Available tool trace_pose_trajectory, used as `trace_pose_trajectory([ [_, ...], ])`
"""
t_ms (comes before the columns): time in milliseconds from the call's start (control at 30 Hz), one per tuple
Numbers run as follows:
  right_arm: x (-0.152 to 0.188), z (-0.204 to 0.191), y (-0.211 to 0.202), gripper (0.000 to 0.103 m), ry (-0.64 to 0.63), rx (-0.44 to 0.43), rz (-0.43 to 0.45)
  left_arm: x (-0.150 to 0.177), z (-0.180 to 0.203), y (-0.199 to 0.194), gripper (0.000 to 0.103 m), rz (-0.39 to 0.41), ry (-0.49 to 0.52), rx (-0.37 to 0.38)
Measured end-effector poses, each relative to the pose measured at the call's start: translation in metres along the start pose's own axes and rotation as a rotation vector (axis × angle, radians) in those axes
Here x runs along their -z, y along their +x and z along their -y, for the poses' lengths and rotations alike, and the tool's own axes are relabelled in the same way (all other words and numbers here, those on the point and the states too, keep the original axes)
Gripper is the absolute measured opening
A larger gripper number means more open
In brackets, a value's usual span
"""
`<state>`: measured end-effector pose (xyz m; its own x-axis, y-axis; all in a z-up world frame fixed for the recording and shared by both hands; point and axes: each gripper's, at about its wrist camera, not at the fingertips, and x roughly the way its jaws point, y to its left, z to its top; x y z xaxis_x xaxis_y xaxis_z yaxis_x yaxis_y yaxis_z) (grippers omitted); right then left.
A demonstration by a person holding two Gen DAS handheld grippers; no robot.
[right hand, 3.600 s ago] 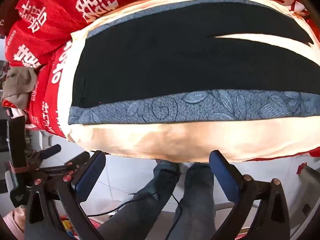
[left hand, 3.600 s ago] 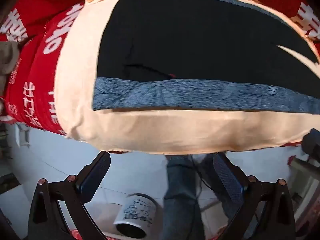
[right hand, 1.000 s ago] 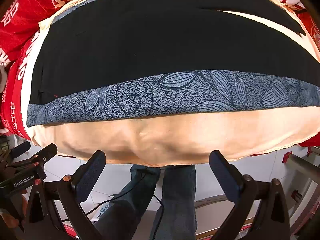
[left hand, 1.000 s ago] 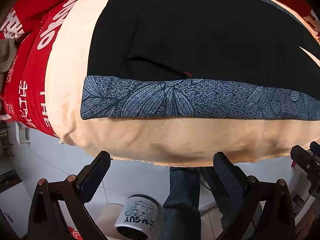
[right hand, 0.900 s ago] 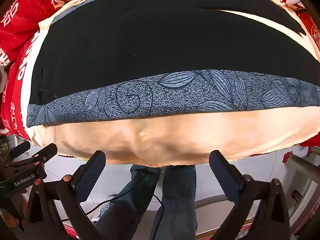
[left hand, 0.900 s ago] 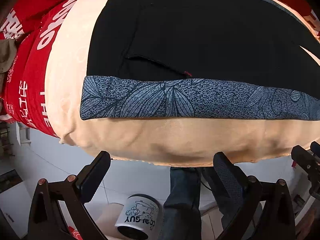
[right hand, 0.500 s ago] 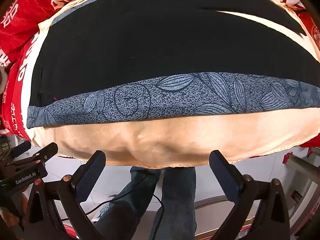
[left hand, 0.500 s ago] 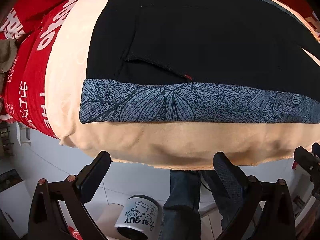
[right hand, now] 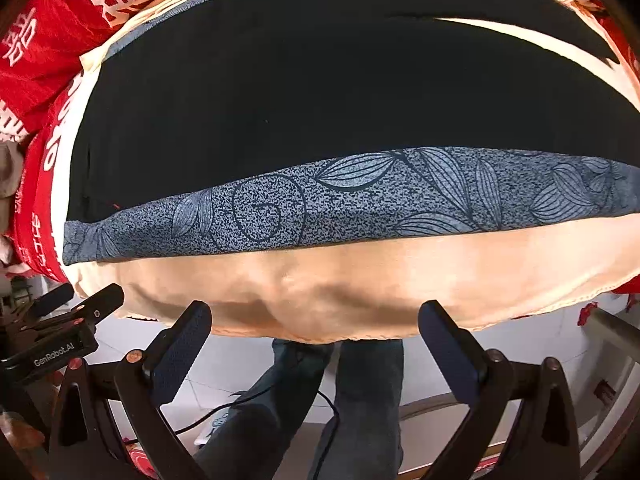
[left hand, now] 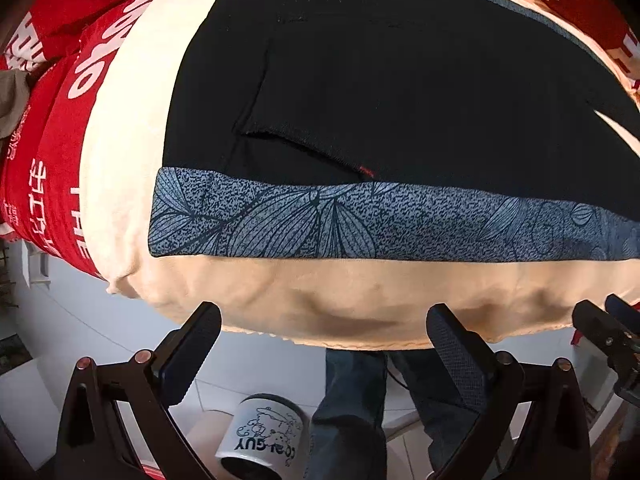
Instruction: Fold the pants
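Black pants [left hand: 400, 80] flat on peach-covered bed [left hand: 360, 300]

- The pants [left hand: 400, 92] are plain black, with a blue-grey speckled side band [left hand: 360, 224] printed with dark outlined leaves and a spiral; a tiny red stitch marks the pocket corner.
- The cloth [left hand: 360, 296] beneath them is pale peach.
- The cover [right hand: 48, 40] under that is bright red with white characters and letters.
- The mug [left hand: 262, 440] is white with black drawing and lettering.
- The person's trousers [right hand: 368, 392] are dark blue denim.
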<state>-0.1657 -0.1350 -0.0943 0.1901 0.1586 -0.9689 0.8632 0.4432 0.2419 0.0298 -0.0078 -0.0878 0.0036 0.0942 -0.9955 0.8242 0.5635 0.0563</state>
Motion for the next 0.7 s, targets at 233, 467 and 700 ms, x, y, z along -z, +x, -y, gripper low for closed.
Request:
trace_pose_trajectory([
  [233, -0.004, 0.003, 0.002, 0.103, 0.022, -0.066, 0.005, -0.007, -0.009, -0.002, 0.103, 0.023, -0.045, 0.069],
  [467, -0.01, 0.01, 0.011, 0.103, 0.104, -0.471, 0.006, -0.019, -0.038, 0.002, 0.103, 0.058, -0.137, 0.332],
  [700, -0.002, 0.004, 0.07, 0.068, 0.203, -0.755, -0.101, -0.02, -0.064, 0.02, 0.103, 0.041, -0.205, 0.521],
])
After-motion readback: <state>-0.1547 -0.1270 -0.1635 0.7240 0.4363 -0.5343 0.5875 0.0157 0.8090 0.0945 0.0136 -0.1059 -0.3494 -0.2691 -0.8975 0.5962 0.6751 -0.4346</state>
